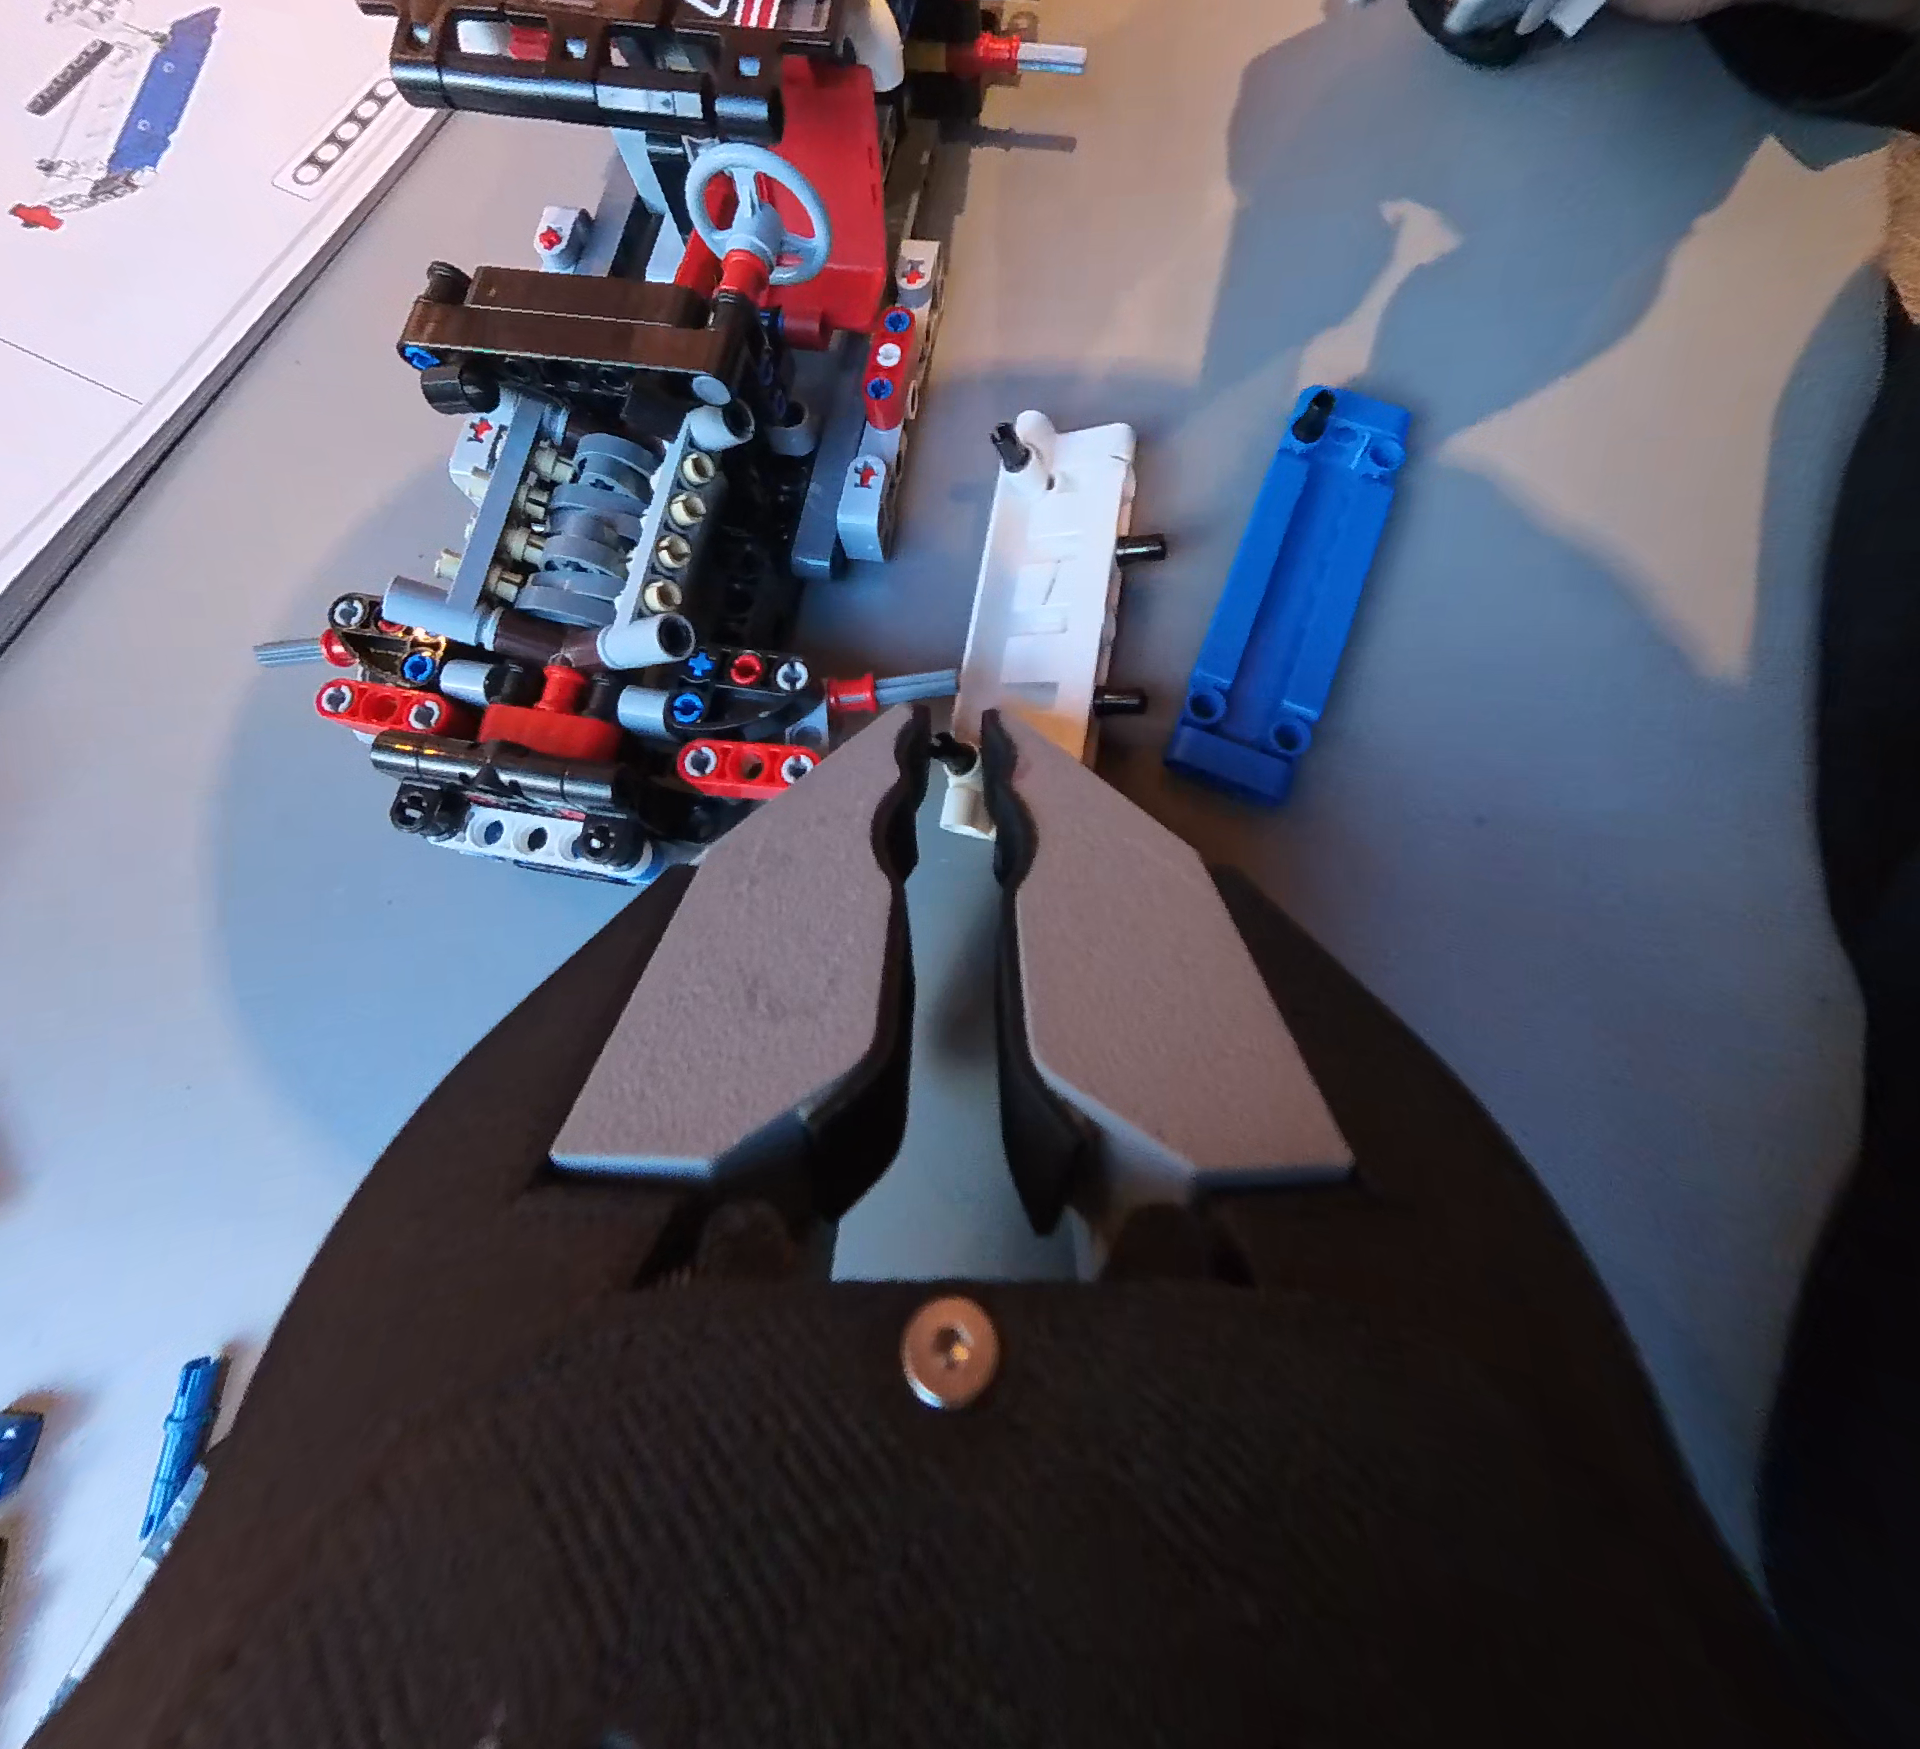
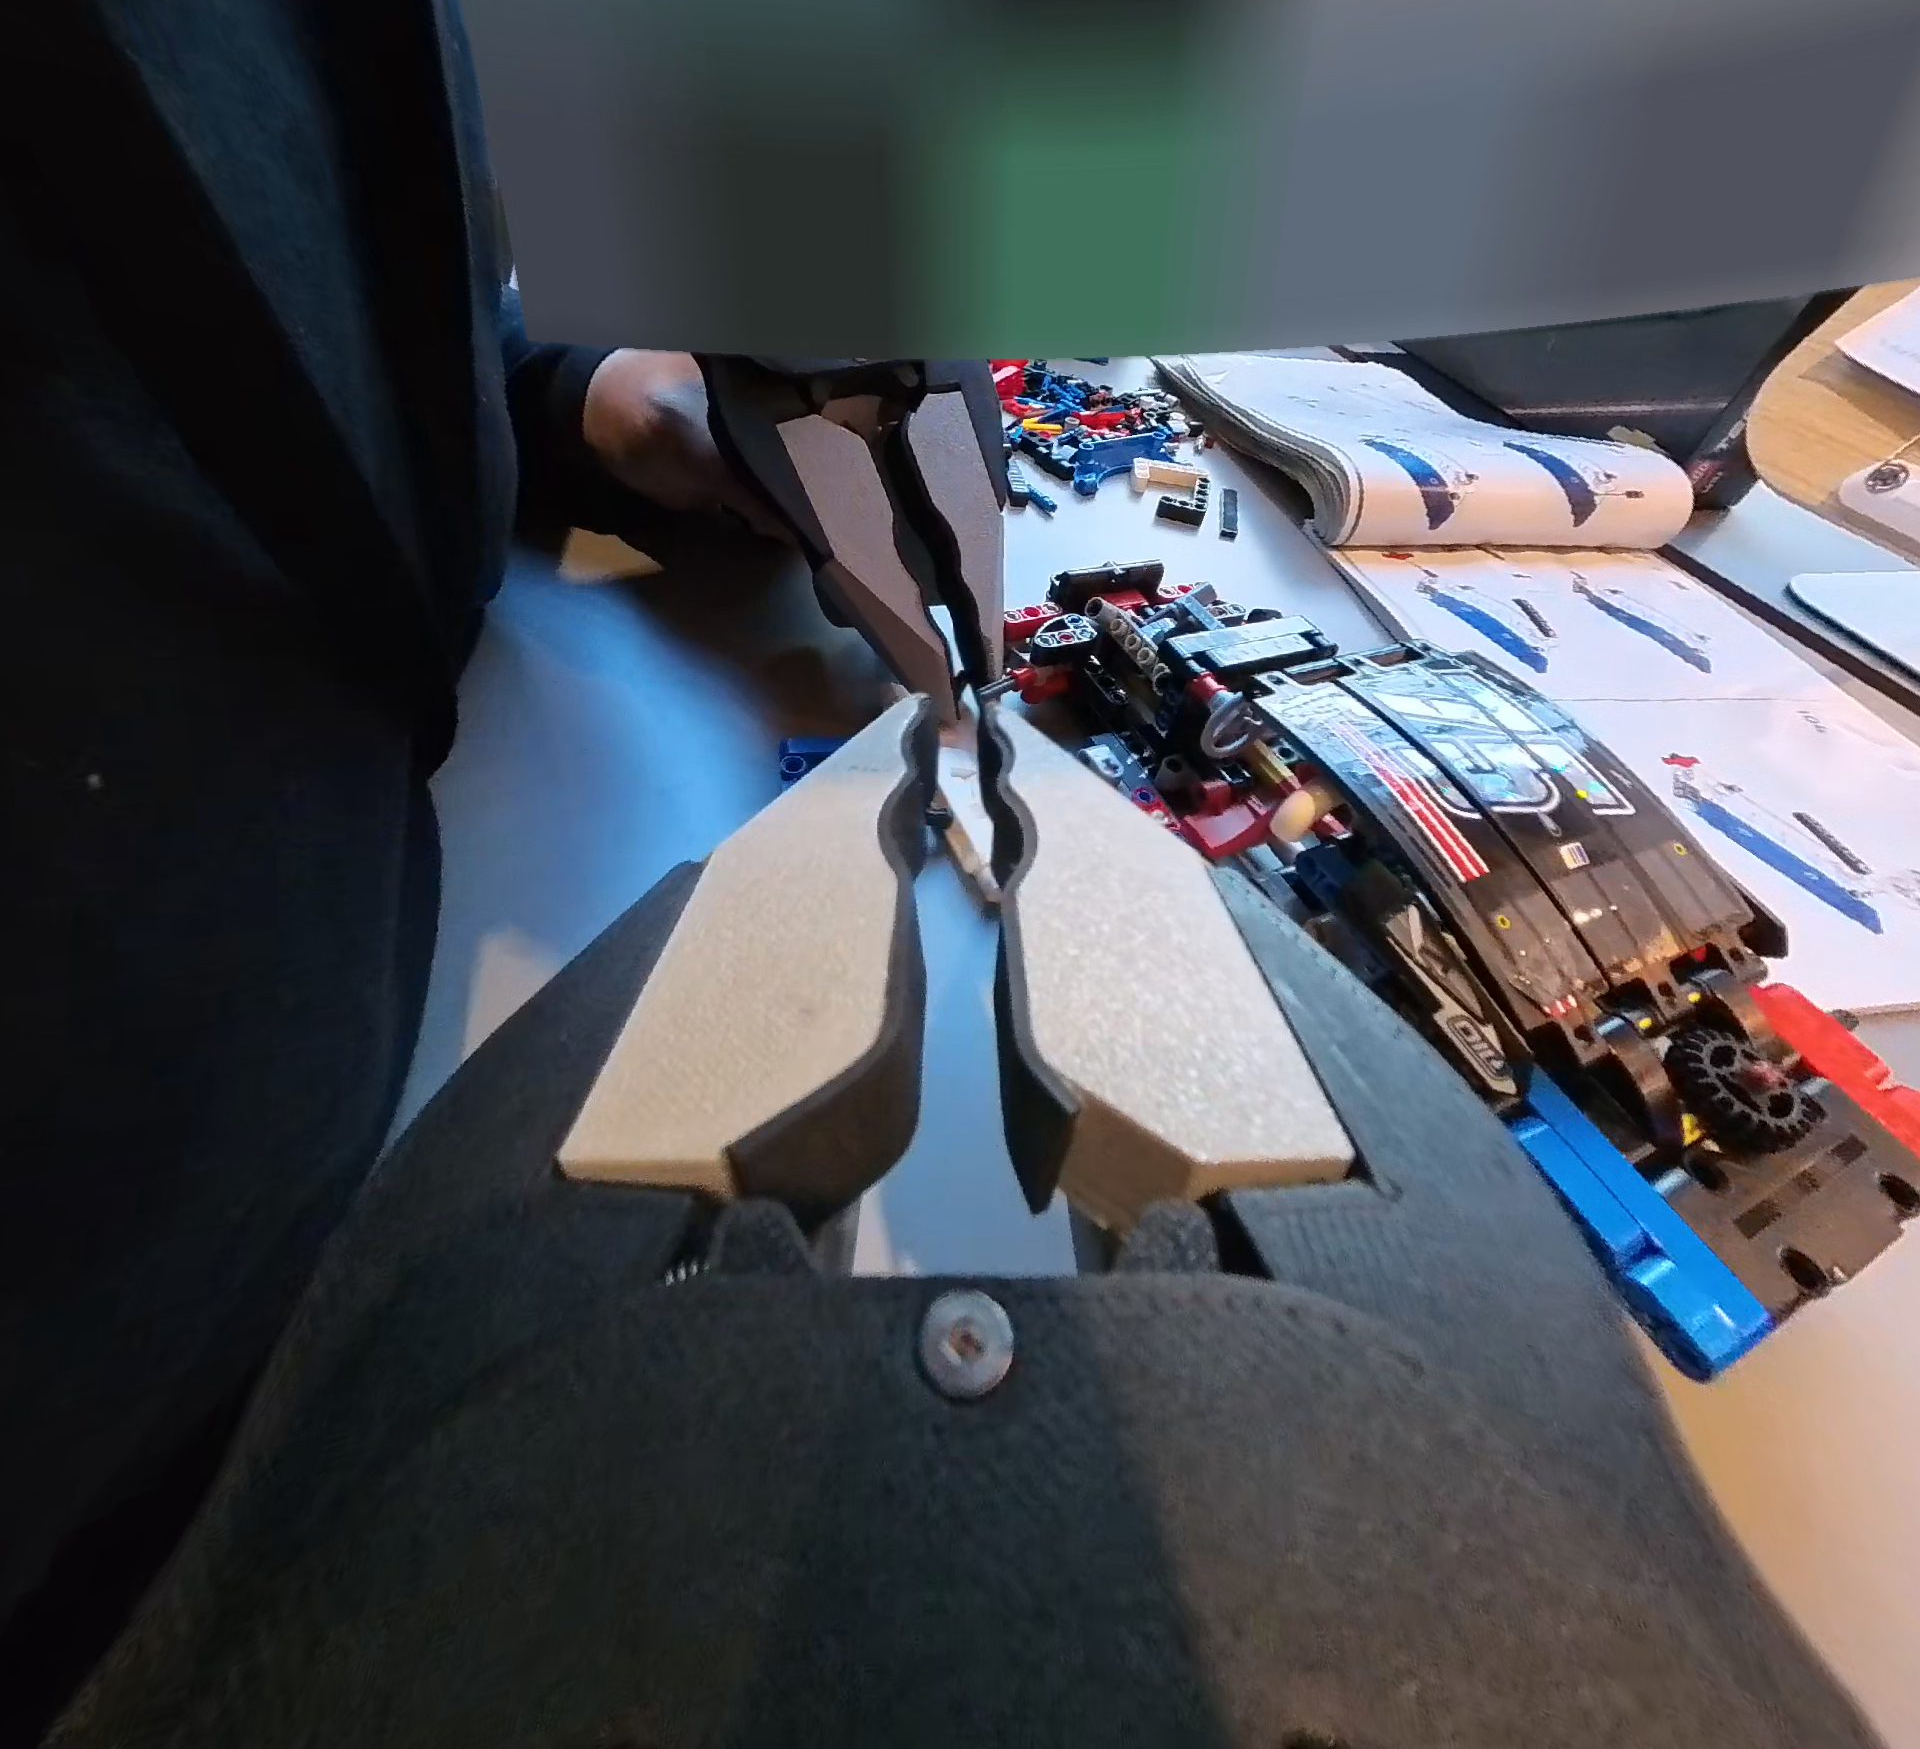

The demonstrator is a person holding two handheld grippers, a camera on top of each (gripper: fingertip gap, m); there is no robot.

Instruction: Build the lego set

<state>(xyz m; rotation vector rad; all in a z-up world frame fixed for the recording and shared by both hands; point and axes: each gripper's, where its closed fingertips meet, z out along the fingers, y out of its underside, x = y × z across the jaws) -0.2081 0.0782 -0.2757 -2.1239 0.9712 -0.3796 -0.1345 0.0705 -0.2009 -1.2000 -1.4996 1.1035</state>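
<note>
- Left gripper (image 1: pixel 951 749), just beside the car model (image 1: pixel 644 494), pinches a small white connector (image 1: pixel 968 795) near the white panel (image 1: pixel 1049 577), likely to attach it.
- Right gripper (image 2: pixel 951 764) looks nearly closed; whether it holds anything, I cannot tell.

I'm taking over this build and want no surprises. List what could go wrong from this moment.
1. The left gripper pinches a small white connector only at its jaw tips; it could pop out and roll away.
2. The white panel lies loose on the table, so pushing the connector in may slide it into the blue panel.
3. The right gripper works nearly tip to tip with the left; they may collide.
</note>
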